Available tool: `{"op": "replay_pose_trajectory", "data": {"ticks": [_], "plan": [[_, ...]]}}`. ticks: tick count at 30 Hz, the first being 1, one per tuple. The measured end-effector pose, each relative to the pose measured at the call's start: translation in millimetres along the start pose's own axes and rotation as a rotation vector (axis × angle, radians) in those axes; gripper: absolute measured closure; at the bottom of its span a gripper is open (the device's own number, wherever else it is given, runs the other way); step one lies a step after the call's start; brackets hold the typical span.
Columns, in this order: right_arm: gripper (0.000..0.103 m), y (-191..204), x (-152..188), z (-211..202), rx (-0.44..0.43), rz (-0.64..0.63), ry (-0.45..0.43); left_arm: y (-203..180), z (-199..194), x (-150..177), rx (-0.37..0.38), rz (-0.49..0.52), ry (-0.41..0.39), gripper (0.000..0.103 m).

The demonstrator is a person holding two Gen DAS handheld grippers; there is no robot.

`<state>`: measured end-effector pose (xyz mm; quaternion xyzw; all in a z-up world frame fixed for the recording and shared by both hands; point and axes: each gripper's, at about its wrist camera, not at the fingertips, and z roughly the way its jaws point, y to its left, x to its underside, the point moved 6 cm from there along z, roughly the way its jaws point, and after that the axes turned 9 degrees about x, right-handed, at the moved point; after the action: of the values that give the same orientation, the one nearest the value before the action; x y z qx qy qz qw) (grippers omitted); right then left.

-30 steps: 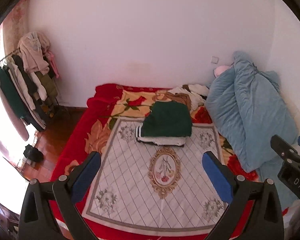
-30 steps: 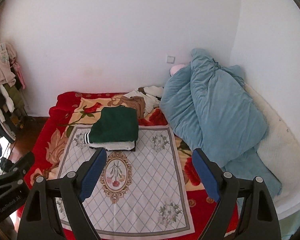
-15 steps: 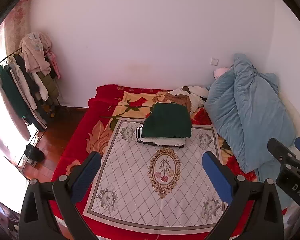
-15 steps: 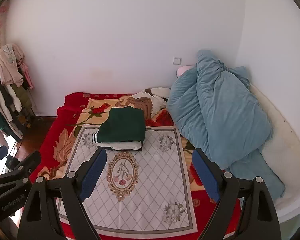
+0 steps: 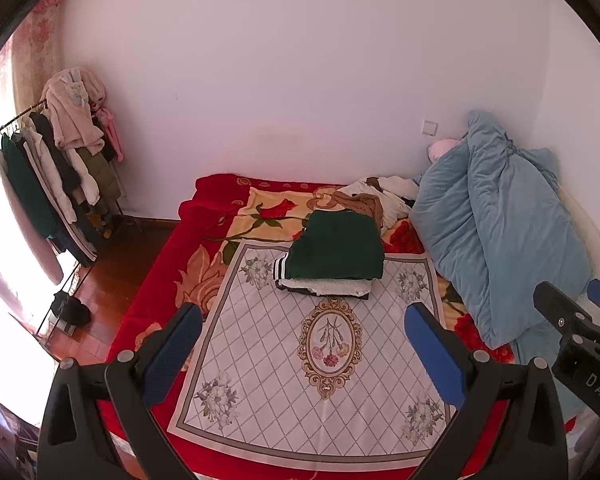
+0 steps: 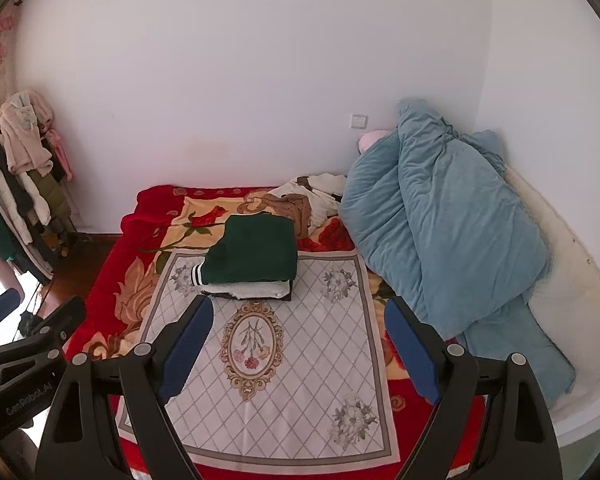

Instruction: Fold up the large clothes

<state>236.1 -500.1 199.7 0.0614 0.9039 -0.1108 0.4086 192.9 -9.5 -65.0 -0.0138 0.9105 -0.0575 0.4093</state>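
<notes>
A stack of folded clothes, dark green garment (image 5: 338,246) (image 6: 254,250) on top of a white one (image 5: 332,286) (image 6: 252,289), lies on a white diamond-patterned cloth (image 5: 300,360) (image 6: 292,360) spread over the bed. Behind the stack sits a loose pile of brown and white clothes (image 5: 374,200) (image 6: 304,198). My left gripper (image 5: 302,322) hangs open well above the near end of the cloth, nothing between its blue pads. My right gripper (image 6: 298,314) is open and empty too, also short of the stack. Each gripper shows at the edge of the other's view.
A red floral blanket (image 5: 168,276) (image 6: 108,280) covers the bed. A bunched light blue duvet (image 5: 496,224) (image 6: 440,232) fills the right side by the wall. A clothes rack (image 5: 48,176) (image 6: 16,184) with hanging garments stands on the wooden floor at left.
The right wrist view has swung a little, so the stack and duvet sit further right in it. The left view has barely shifted. Both grippers stay open and empty.
</notes>
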Motion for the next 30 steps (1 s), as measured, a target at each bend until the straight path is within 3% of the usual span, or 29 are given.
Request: {"op": "replay_pose_trajectory", "data": {"ticks": [30], "plan": [[0.014, 1.9, -0.2, -5.9, -0.013, 0.01, 0.005, -0.8, -6.6, -6.5, -0.002, 0.017, -0.02, 0.0]]}}
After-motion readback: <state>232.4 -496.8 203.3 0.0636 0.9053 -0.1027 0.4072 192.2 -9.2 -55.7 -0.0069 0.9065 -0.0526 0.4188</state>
